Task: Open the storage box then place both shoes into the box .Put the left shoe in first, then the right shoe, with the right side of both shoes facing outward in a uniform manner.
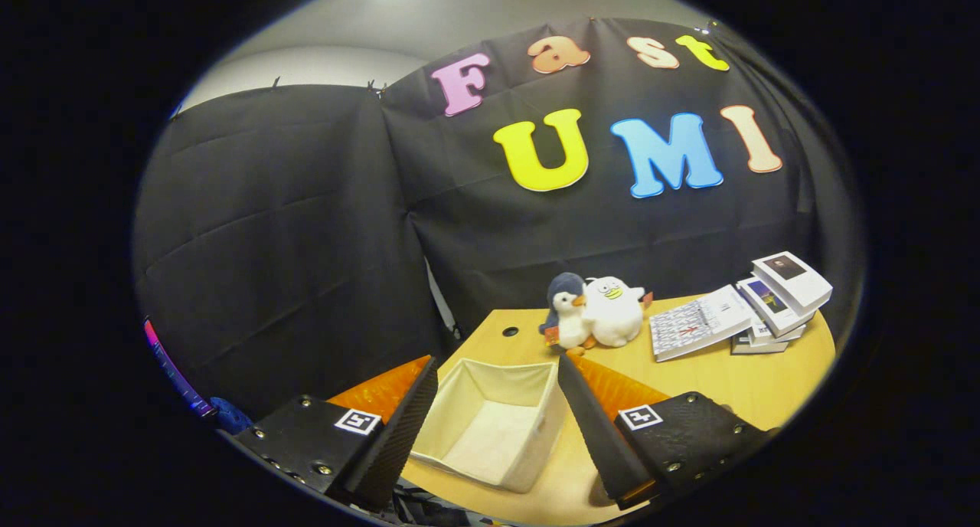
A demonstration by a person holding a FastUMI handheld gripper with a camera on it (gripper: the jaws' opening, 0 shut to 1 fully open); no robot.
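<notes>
A cream fabric storage box (pixel 490 423) stands open-topped on the wooden table (pixel 735 381), and its inside looks empty. My gripper (pixel 498 404) hangs above the table with its fingers spread wide, one on each side of the box. Nothing sits between the fingers; they touch nothing. The box lies just ahead of and below the fingertips.
Two plush birds (pixel 593 312), one dark and one white, sit at the back of the table against the black cloth wall. A stack of books and booklets (pixel 754 305) lies to their right. A small round hole (pixel 511 332) marks the tabletop behind the box.
</notes>
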